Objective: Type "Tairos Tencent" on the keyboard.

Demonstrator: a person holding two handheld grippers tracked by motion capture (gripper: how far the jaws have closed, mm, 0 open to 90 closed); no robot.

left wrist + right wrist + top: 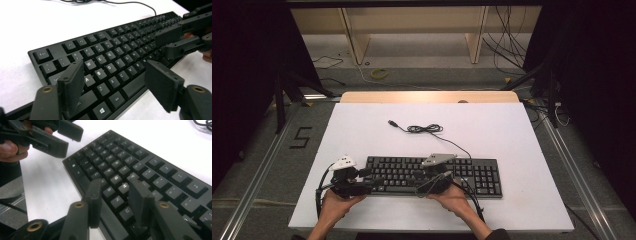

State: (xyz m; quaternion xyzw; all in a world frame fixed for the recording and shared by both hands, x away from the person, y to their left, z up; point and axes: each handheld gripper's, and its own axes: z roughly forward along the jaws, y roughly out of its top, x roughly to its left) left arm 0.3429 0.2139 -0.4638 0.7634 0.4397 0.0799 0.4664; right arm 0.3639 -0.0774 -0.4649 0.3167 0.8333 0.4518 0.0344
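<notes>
Low in the frame, the left gripper [362,182] hangs wide open and empty over the left end of the keyboard [472,176] (long axis left to right), while the right gripper [432,181], narrowly parted and empty, sits over its middle keys.

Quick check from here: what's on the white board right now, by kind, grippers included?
Keyboard: 1
Loose cable with plug: 1
Grippers: 2, left gripper and right gripper, both open over the keys
Total: 4
</notes>
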